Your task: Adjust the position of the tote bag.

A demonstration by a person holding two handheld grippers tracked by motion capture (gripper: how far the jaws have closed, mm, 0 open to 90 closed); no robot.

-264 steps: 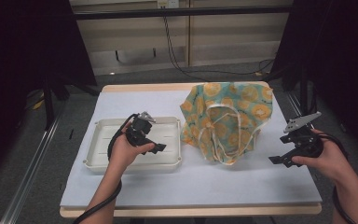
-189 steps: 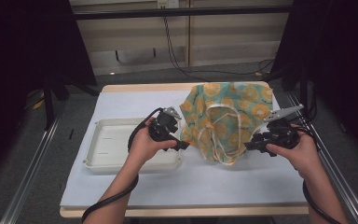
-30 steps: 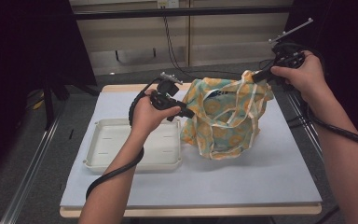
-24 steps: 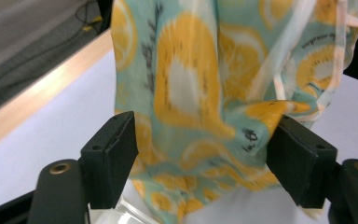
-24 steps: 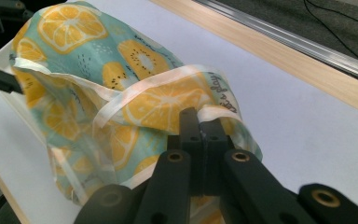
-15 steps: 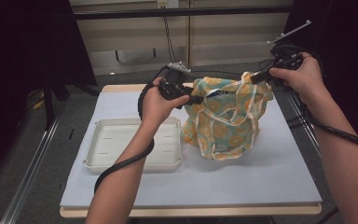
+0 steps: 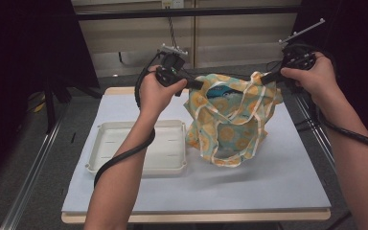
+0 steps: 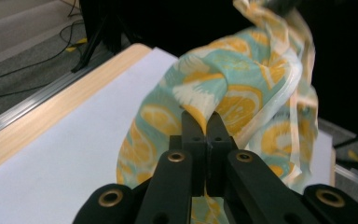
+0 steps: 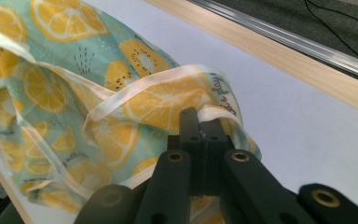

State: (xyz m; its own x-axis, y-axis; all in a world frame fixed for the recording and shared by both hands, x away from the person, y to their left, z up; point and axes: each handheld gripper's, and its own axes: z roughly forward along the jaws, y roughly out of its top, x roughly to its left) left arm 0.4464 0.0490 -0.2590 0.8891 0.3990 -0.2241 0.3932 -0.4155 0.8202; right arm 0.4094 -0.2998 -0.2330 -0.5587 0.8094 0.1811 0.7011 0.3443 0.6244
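Now the orange-print tote bag (image 7: 227,120) hangs higher off the worktop (image 7: 287,177), both the left gripper (image 7: 196,85) and right gripper (image 7: 267,78) jaws clamped on its rim, mouth stretched open for emptying.

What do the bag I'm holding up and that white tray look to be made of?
Bag: likely thin woven cloth with a matte printed citrus pattern and pale tape trim; it sags and creases between the left gripper and right gripper. Tray: probably moulded plastic, rigid, off-white, with a slight sheen and rounded rim.
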